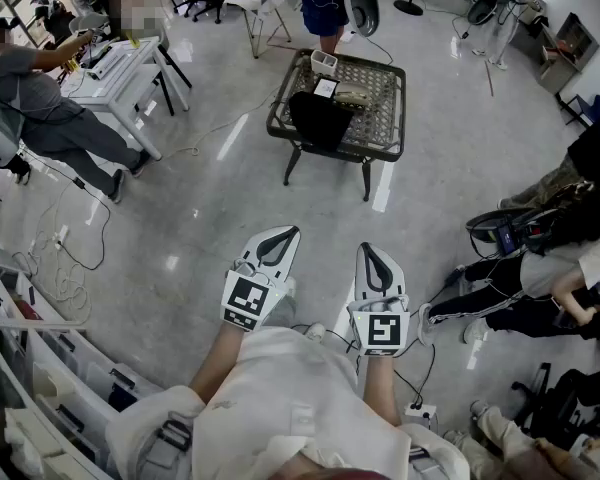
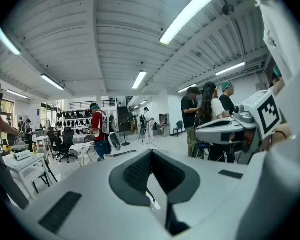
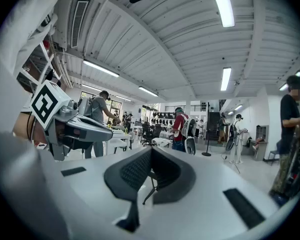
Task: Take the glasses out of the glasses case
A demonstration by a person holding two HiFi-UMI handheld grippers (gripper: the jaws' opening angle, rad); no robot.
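Likely a lab: desks point(image 1: 120, 73), floor cables point(image 1: 75, 263).

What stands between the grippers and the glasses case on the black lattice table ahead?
Nothing visible does. Only bare floor lies between the shut, empty left gripper and right gripper and the table, where a tan object that looks like the glasses case lies beside a black cloth.

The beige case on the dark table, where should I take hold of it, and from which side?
Probably from above, jaws across the narrow width near the middle: the beige case lies flat on the dark table, long side across the view. Its seam is too small to tell.
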